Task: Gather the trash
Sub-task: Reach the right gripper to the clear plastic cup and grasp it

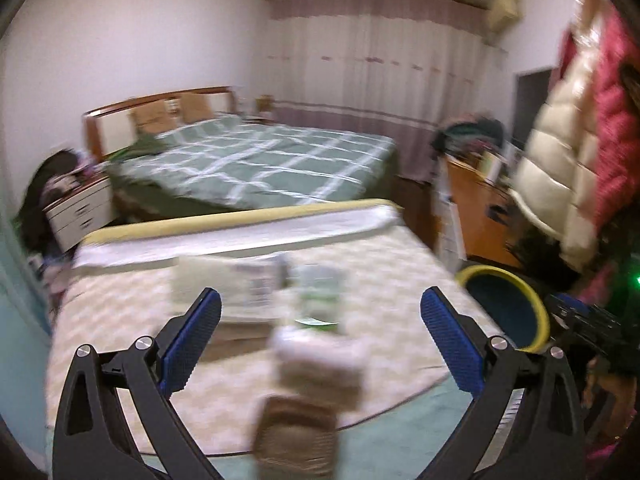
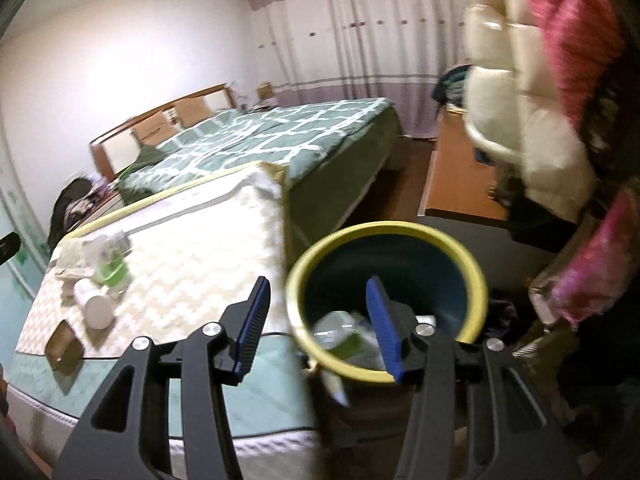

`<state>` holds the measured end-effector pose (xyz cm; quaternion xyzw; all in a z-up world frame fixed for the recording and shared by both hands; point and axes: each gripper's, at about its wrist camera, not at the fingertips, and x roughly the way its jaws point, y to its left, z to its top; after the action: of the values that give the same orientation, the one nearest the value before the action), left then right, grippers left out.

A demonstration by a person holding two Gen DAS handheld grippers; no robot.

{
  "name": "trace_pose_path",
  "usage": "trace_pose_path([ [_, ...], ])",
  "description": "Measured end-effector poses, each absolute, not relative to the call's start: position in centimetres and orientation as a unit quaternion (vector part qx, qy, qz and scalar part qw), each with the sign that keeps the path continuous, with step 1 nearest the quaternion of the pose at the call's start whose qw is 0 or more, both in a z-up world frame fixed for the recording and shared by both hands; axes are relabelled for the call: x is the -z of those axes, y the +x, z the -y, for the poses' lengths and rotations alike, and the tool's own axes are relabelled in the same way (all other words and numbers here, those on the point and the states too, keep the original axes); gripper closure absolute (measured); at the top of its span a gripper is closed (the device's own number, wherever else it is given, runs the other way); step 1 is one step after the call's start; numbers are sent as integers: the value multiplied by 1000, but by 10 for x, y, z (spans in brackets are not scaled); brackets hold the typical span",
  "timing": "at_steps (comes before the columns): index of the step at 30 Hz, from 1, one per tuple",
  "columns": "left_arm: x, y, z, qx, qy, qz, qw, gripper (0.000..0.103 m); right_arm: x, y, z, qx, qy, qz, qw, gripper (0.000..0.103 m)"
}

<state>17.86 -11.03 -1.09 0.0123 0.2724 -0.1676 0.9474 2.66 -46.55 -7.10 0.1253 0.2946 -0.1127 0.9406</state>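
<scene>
Now, the mattress (image 2: 192, 240) is the landmark: yellow-rimmed bin (image 2: 476, 276) stands just beside its corner, bottles and wrappers already inside. On the mattress, well away from the bin, waits the trash pile (image 2: 96, 280): white cup, green-labelled bottle, brown box, papers. Left gripper (image 1: 320, 312) faces that pile, jaws spread wide, nothing between them. Right gripper (image 2: 320, 320) hangs by the bin's rim, jaws partly apart, holding nothing. Looks like the reach for another piece; next, close in and pinch one item.
</scene>
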Motion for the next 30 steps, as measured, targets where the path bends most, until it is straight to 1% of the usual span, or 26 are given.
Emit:
trace_pose_path([
  [8,35,196,-12,38,-19,-264,964,5,62,81,380,27,90,-312,945,55],
  [13,54,206,-60,-20,-35,-254,966,5,50,115,327,-26,70,-312,947,55],
  [25,81,223,-73,-12,-67,-267,961,5,52,184,237,-85,39,-341,936,53],
  [26,79,221,-69,-12,-66,-266,962,5,50,188,233,-87,37,-339,936,53],
  [28,76,216,-65,-15,-62,-262,963,5,42,194,220,-98,28,-331,938,45],
  [30,74,213,-64,-22,-54,-255,965,5,38,201,205,-110,16,-328,938,43],
])
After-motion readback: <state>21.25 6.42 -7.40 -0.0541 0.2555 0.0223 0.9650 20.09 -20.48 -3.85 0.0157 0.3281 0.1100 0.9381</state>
